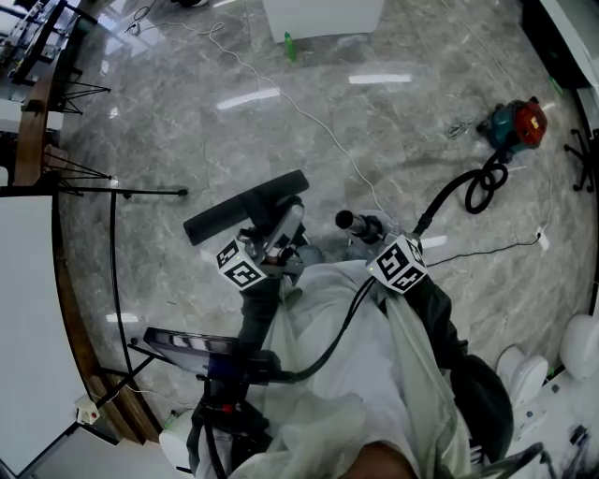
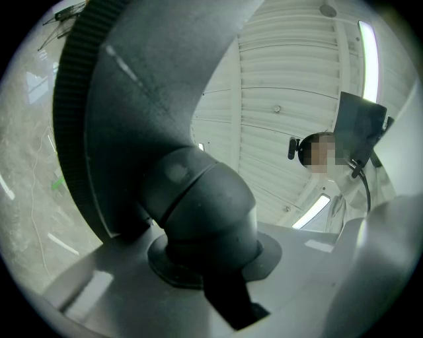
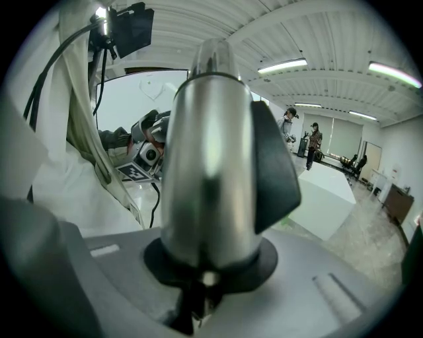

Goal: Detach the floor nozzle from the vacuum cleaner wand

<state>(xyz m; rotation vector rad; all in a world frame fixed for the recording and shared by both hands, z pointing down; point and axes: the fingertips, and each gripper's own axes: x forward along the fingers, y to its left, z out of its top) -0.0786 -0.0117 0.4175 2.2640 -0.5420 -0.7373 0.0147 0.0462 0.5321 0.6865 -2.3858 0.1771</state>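
The black floor nozzle (image 1: 245, 208) is held up off the floor, its grey elbow neck (image 2: 198, 211) clamped between the jaws of my left gripper (image 1: 284, 236). In the left gripper view the nozzle's broad head (image 2: 132, 86) fills the upper left above that gripper (image 2: 198, 267). My right gripper (image 1: 372, 230) is shut on the wand (image 1: 354, 223), a silver tube (image 3: 210, 152) with a black clip that stands between the jaws of the same gripper (image 3: 203, 274). The wand's dark tip and the nozzle's neck sit side by side with a small gap between them.
A teal and red vacuum body (image 1: 516, 124) lies far right on the marble floor, its black hose (image 1: 474, 187) curling toward me. A white cable (image 1: 309, 122) crosses the floor. A white box (image 1: 323, 14) stands at the back, a tripod stand (image 1: 112, 192) at left.
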